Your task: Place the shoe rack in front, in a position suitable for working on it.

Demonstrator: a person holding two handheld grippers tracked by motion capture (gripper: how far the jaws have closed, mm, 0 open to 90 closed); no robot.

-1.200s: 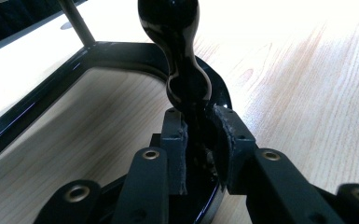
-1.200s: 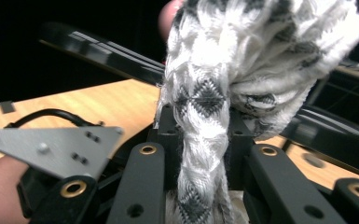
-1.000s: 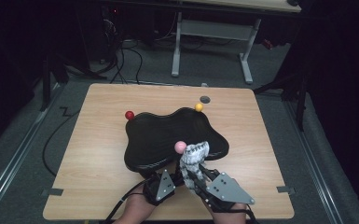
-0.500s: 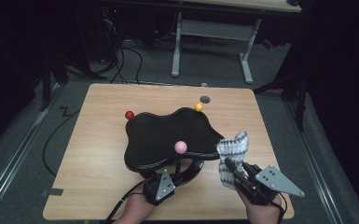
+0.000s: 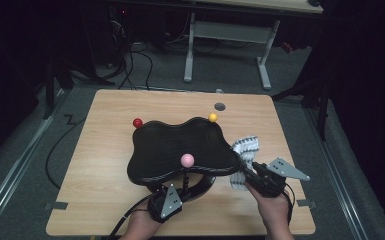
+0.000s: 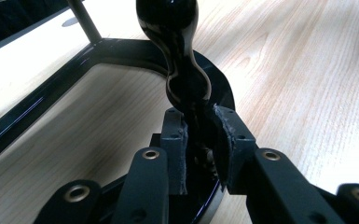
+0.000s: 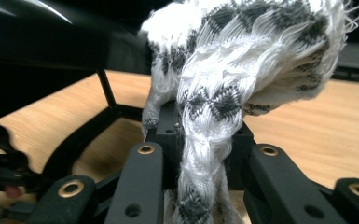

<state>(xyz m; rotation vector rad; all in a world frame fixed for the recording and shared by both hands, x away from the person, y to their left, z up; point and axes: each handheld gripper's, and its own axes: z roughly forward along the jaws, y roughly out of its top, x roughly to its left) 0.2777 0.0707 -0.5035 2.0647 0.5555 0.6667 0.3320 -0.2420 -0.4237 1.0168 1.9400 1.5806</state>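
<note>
A black stand with a wavy glossy top (image 5: pixel 180 147) occupies the middle of the wooden table (image 5: pixel 95 165). It carries a red ball (image 5: pixel 137 122), a yellow ball (image 5: pixel 212 117) and a pink ball (image 5: pixel 187 160). My left gripper (image 5: pixel 180 189) is shut on the stand's twisted black post (image 6: pixel 186 79) just above the base ring (image 6: pixel 74 84). My right gripper (image 5: pixel 247 172) is shut on a white and grey knitted cloth (image 5: pixel 244 150), held against the top's right edge. In the right gripper view the cloth (image 7: pixel 242 60) bunches up over the jaws.
A small grey disc (image 5: pixel 220 106) lies near the table's far edge. Bare wood runs along the left and far right of the table. Beyond the table are a desk frame (image 5: pixel 262 55) and cables (image 5: pixel 130 60) on the floor.
My right gripper carried the cloth from the front middle of the stand out to the right, then a little forward to the top's right edge. The left gripper stayed put.
</note>
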